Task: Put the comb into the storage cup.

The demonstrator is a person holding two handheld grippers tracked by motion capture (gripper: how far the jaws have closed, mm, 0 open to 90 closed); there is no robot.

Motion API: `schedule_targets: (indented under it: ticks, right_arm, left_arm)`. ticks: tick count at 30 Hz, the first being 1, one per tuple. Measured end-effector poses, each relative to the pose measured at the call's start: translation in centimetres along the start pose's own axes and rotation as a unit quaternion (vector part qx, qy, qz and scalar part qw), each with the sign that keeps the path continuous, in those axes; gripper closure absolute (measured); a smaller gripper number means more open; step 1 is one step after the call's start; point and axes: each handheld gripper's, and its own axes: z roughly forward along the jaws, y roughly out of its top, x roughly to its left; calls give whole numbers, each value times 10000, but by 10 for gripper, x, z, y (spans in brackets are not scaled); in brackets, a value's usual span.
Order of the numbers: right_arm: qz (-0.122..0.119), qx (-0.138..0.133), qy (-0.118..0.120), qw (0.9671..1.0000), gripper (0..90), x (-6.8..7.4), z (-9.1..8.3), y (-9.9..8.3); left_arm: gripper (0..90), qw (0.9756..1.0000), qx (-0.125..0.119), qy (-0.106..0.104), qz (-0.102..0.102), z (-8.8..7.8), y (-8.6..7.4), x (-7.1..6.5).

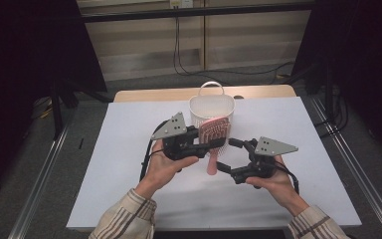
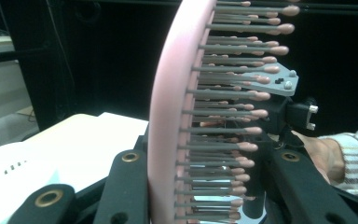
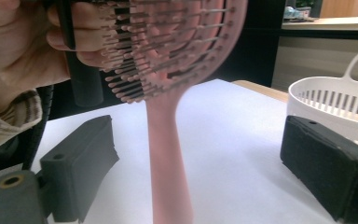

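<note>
A pink hairbrush [image 1: 214,130] hangs upright over the white table [image 1: 124,149], head up and handle down, just in front of a white slotted basket [image 1: 211,105]. My left gripper [image 1: 206,143] is shut on the brush head; in the left gripper view the pink pad and its bristles [image 2: 168,116] sit clamped between the two black jaws. My right gripper [image 1: 226,155] is open, low and to the right. Its jaws stand wide on either side of the handle [image 3: 165,154] without touching it.
The basket [image 3: 335,100] with its loop handle stands at the table's far middle, close behind the brush. A wooden tabletop edge [image 1: 258,91] shows beyond the white sheet. Metal rails run along both sides of the table, and cables hang at the back wall.
</note>
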Motion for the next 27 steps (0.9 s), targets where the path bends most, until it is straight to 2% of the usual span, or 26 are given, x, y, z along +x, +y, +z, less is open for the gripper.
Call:
schedule_targets:
  ticks: [6,12,20,23,27]
  right_arm:
    - [18,-11,-147,9999,79,-2,-4,-1]
    - [-62,-86,-399,9991,52,-1,-10,-2]
    - [-52,-126,-644,9978,47,-1,-22,-4]
    - [-65,-159,-759,9970,53,-1,-28,-4]
    - [-112,-180,-1035,9944,17,0,-35,-5]
  left_arm:
    - [630,9999,5,113,-68,-3,1,4]
    - [630,9997,7,257,-34,-7,2,4]
    - [630,9992,28,402,-11,-12,3,4]
    - [630,9994,-65,347,-63,-14,3,5]
    - [630,9990,-73,427,-46,-17,5,5]
